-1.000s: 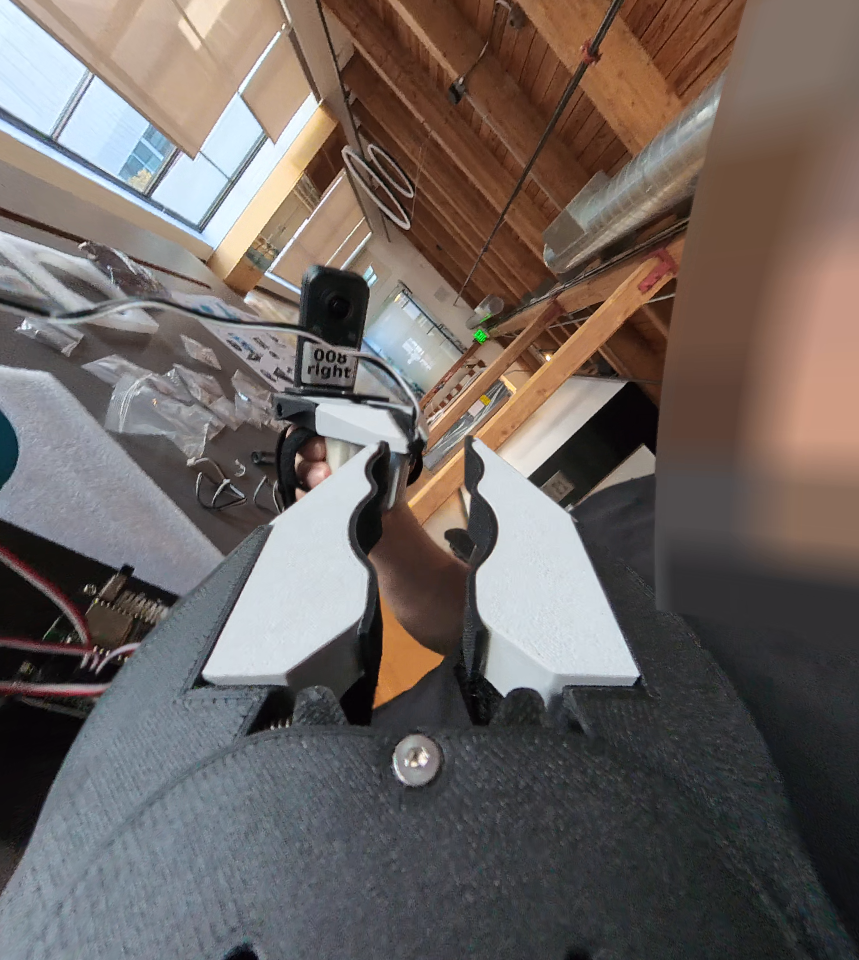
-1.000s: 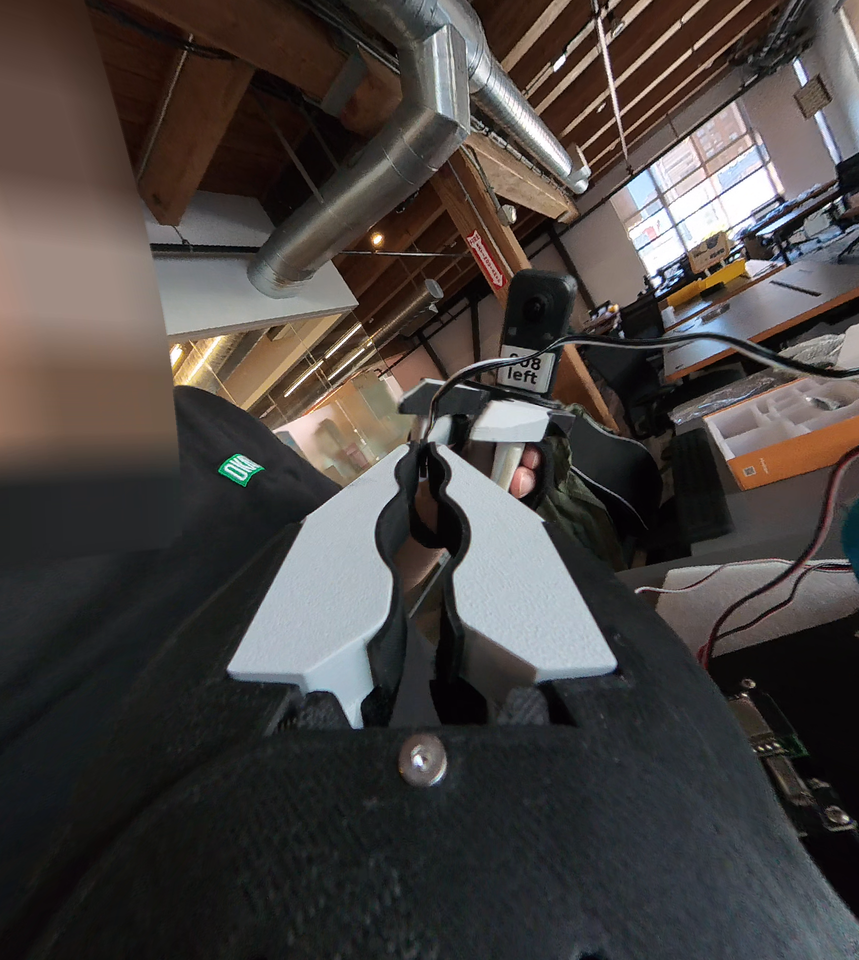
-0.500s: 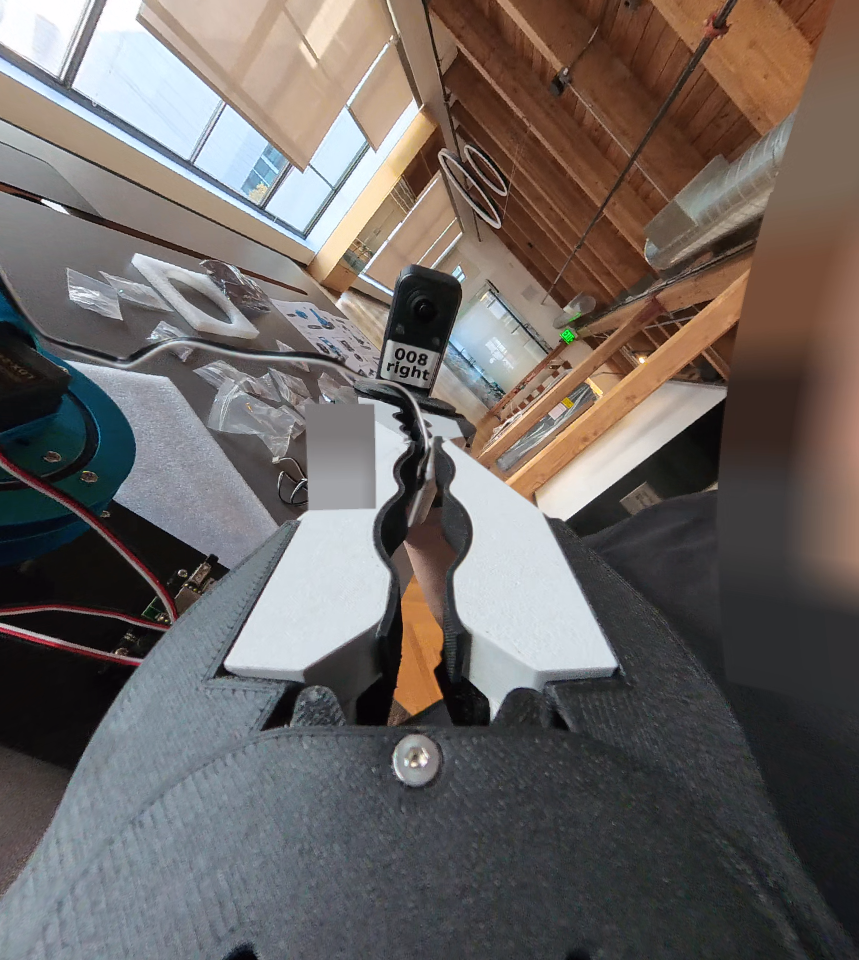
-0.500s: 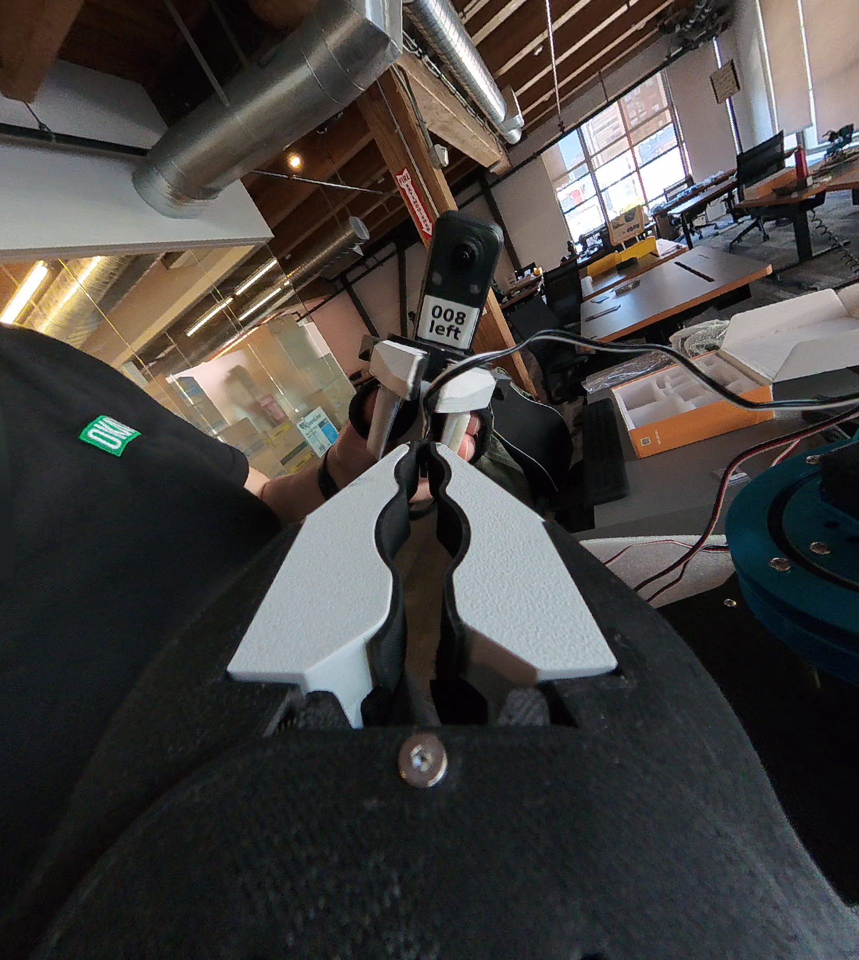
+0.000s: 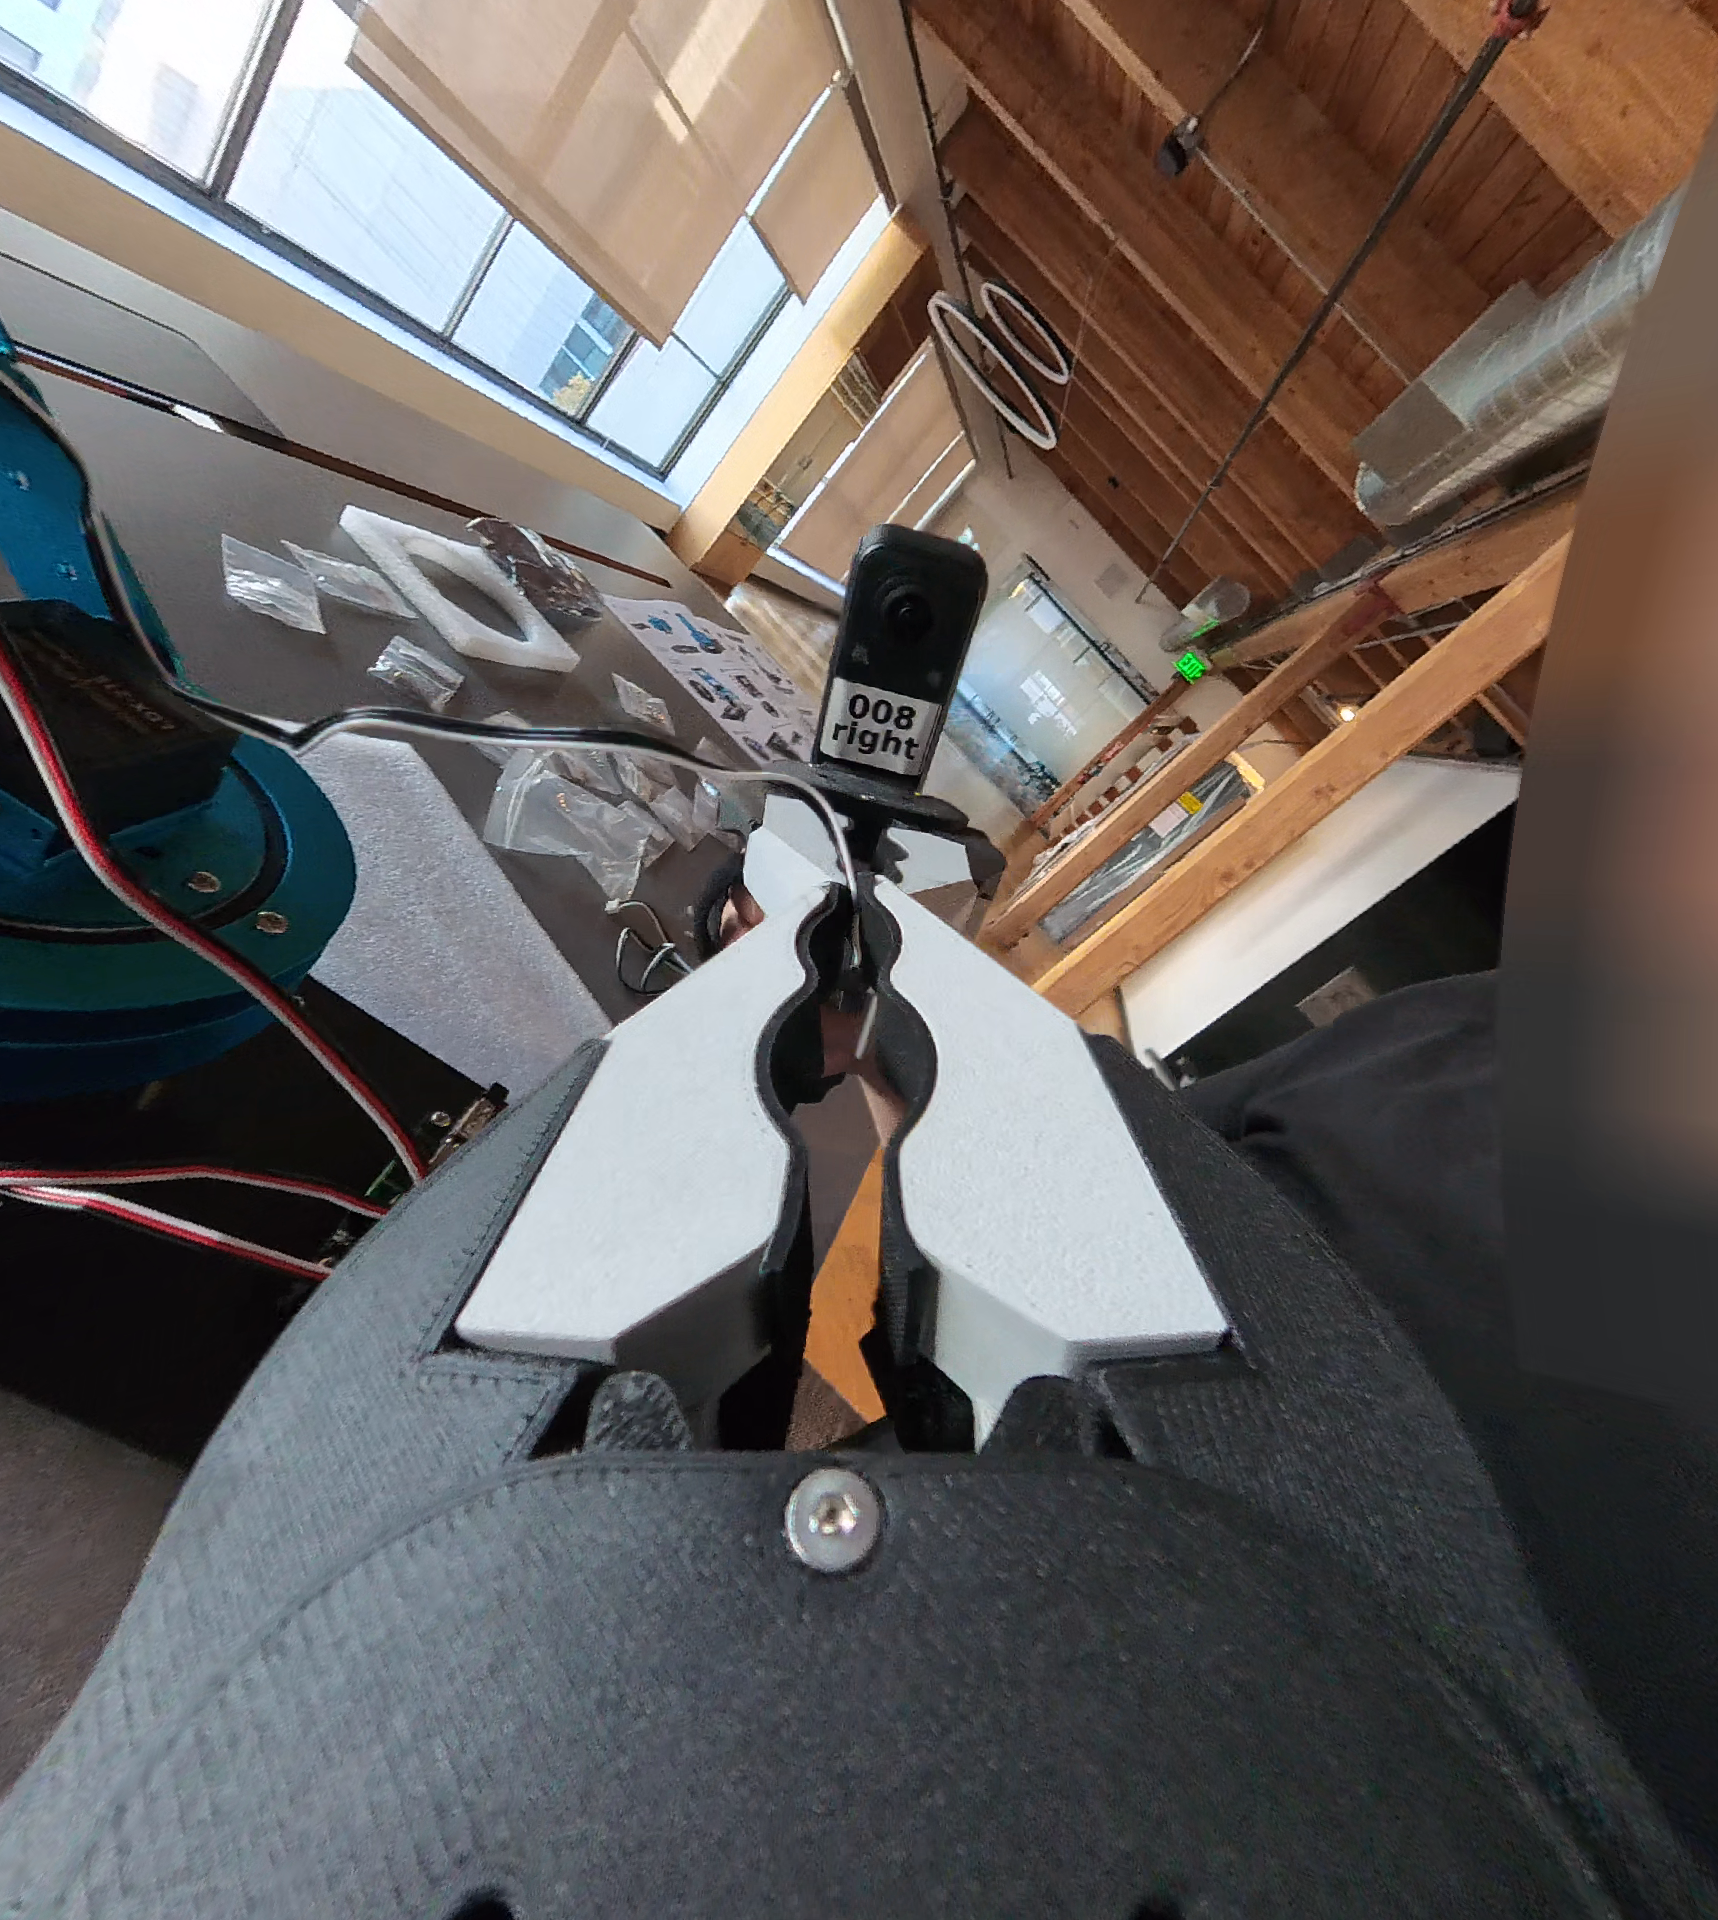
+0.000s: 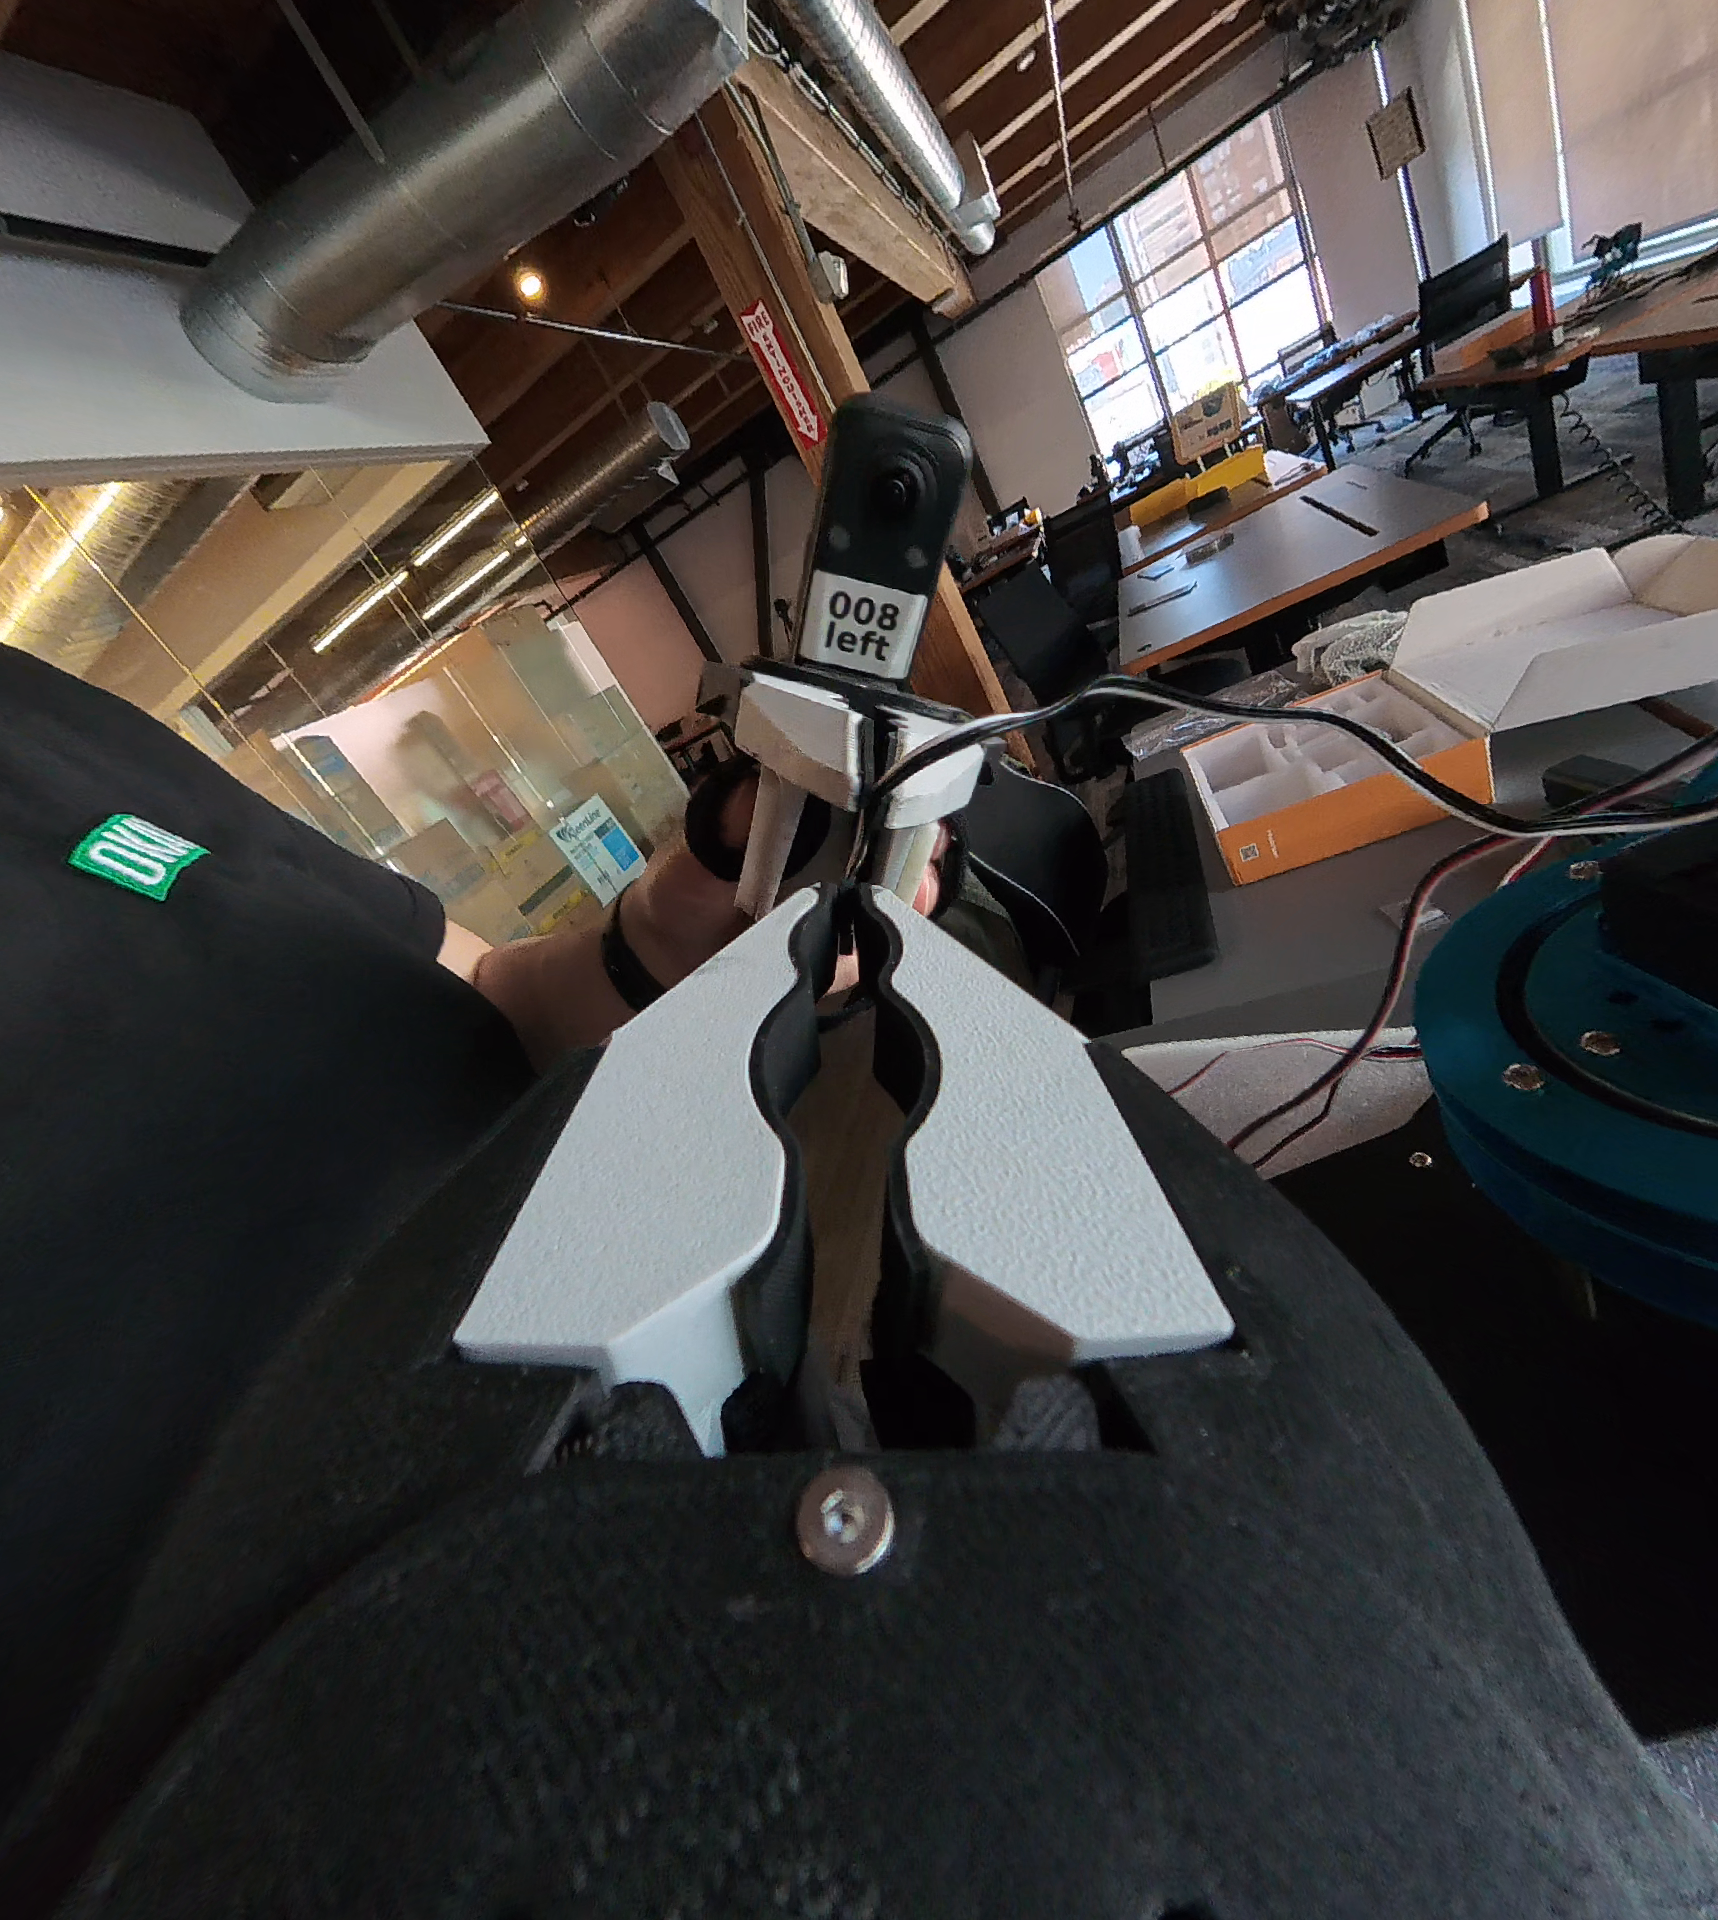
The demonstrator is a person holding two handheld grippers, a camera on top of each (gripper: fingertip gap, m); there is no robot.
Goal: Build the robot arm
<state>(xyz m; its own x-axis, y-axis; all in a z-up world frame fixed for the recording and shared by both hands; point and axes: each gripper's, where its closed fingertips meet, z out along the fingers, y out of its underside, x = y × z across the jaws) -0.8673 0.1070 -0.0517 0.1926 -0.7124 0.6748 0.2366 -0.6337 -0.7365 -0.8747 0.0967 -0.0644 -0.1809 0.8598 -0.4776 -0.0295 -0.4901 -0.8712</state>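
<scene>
The left tongs and the right tongs face each other tip to tip, raised above the table. Both pinch the same thin black-and-white wire, each pair narrowed onto it at the tips. The wire runs sideways from the tips to the blue round metal base, which stands on a white foam slab to the left tongs' left. Clear plastic bags lie beyond; the air above the tongs is open.
</scene>
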